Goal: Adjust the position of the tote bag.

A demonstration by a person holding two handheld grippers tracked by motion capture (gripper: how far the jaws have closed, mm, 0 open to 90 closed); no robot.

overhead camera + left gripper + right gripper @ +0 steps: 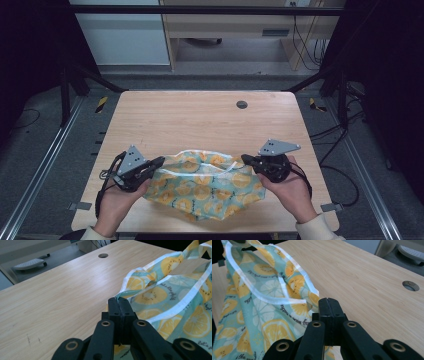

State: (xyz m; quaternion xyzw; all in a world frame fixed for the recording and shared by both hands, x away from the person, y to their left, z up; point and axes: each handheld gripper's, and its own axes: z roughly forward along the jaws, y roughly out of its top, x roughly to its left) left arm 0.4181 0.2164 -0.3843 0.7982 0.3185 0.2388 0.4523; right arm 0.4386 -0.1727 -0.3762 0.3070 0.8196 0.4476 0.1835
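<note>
**Near the table's front edge: spreading the lemon-print bag**

Between my hands the bag [207, 185] sags, each end pinched in a closed gripper: left gripper [159, 161], right gripper [246, 158]. I'd draw them apart evenly and level, keeping both rims clamped, with the table [200, 115] just below.

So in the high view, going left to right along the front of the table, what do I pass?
Left claw pinching one side of the lemon-print cloth → the cloth itself, bunched up off the table → right claw pinching its other side.
</note>
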